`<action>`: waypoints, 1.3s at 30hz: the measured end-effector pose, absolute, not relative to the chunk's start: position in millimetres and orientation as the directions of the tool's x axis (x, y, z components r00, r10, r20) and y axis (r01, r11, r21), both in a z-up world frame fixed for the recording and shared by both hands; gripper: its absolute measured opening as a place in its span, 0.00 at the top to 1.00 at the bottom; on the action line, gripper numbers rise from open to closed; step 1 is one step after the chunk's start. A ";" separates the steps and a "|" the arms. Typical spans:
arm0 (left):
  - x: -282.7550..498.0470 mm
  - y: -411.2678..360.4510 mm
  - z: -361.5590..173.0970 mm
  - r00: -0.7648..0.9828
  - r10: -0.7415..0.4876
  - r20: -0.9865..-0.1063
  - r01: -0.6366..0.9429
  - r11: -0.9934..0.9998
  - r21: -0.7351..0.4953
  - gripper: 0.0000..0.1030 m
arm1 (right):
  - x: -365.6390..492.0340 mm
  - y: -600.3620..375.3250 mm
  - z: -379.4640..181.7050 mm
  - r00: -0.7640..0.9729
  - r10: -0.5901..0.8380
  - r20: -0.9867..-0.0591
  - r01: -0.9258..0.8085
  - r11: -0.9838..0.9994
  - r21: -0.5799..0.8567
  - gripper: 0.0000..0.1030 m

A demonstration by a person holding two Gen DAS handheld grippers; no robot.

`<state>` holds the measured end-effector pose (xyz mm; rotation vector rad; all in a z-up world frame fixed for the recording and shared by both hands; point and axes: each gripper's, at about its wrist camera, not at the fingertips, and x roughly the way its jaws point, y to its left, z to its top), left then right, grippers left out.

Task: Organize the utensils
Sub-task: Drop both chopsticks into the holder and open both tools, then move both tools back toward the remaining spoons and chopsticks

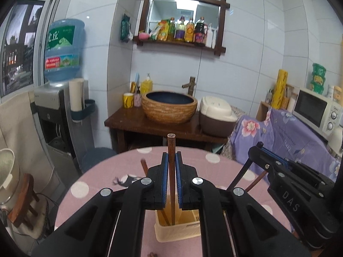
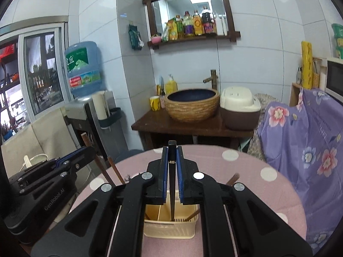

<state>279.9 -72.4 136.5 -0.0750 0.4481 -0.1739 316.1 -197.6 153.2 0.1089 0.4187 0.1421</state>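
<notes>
A cream plastic utensil holder (image 1: 175,231) stands on the pink polka-dot table; it also shows in the right wrist view (image 2: 169,227). My left gripper (image 1: 171,156) is shut on a brown chopstick (image 1: 171,182), held upright with its tip down in the holder. My right gripper (image 2: 172,152) is shut on a black chopstick (image 2: 172,184), also upright with its tip in the holder. Other brown chopsticks (image 2: 115,172) lean in the holder. The right gripper (image 1: 260,147) shows at the right of the left view, the left gripper (image 2: 90,150) at the left of the right view.
The round pink table (image 1: 214,158) ends just beyond the grippers. Behind it stand a dark wooden stand with a woven basin (image 1: 169,107) and a rice cooker (image 1: 216,115). A water dispenser (image 1: 57,107) is at left, a purple floral-covered counter (image 1: 285,135) with a microwave (image 1: 317,109) at right.
</notes>
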 end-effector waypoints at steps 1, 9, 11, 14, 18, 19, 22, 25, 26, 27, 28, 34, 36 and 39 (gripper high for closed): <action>281.0 -71.7 130.3 0.882 -0.182 -0.434 0.147 0.983 -0.113 0.92 | 316.7 -195.5 147.6 0.901 0.155 -0.405 -0.113 0.985 0.127 0.92; 287.3 -64.9 105.9 0.851 -0.190 -0.490 0.139 0.981 -0.138 0.92 | 318.2 -188.9 129.5 0.901 0.138 -0.412 -0.112 0.990 0.088 0.92; 286.3 -64.9 104.6 0.848 -0.192 -0.493 0.141 0.980 -0.139 0.92 | 316.3 -188.7 129.2 0.905 0.134 -0.404 -0.109 0.990 0.084 0.92; 282.1 -63.4 104.8 0.846 -0.207 -0.491 0.157 0.977 -0.141 0.90 | 309.3 -187.5 131.2 0.916 0.131 -0.379 -0.116 0.991 0.063 0.82; 264.0 -55.6 108.6 0.864 -0.204 -0.461 0.158 0.978 -0.138 0.51 | 286.3 -190.9 138.0 0.949 0.104 -0.298 -0.100 0.995 0.028 0.45; 258.2 -52.7 109.6 0.870 -0.205 -0.448 0.157 0.977 -0.141 0.49 | 280.4 -192.5 139.5 0.952 0.105 -0.287 -0.103 0.994 0.023 0.45; 235.5 -42.4 108.9 0.877 -0.216 -0.429 0.167 0.975 -0.149 0.40 | 260.7 -200.6 141.4 0.957 0.116 -0.264 -0.113 0.993 0.027 0.44; 216.8 -33.9 100.0 0.873 -0.212 -0.439 0.165 0.976 -0.144 0.27 | 238.3 -206.2 134.8 0.957 0.104 -0.271 -0.104 0.994 0.015 0.39; 210.1 -31.6 94.4 0.870 -0.204 -0.449 0.158 0.978 -0.137 0.26 | 232.0 -206.9 131.4 0.955 0.099 -0.280 -0.100 0.995 0.010 0.38; 205.9 -30.3 88.9 0.865 -0.196 -0.461 0.152 0.980 -0.131 0.26 | 226.1 -207.8 127.7 0.953 0.093 -0.288 -0.095 0.995 0.006 0.38; 201.0 -28.8 80.5 0.854 -0.194 -0.483 0.151 0.981 -0.125 0.25 | 219.4 -208.4 121.2 0.949 0.091 -0.303 -0.095 0.996 0.004 0.38; 183.3 -20.1 28.6 0.783 -0.193 -0.591 0.134 0.981 -0.143 0.27 | 196.0 -204.7 76.5 0.909 0.079 -0.408 -0.098 0.995 -0.027 0.38; 178.4 -20.4 13.5 0.762 -0.190 -0.619 0.131 0.981 -0.140 0.32 | 190.3 -202.3 59.4 0.898 0.058 -0.437 -0.089 0.995 -0.051 0.38; 175.4 -18.2 -5.4 0.730 -0.196 -0.655 0.127 0.980 -0.151 0.37 | 186.9 -201.3 35.3 0.871 0.053 -0.488 -0.090 0.995 -0.052 0.38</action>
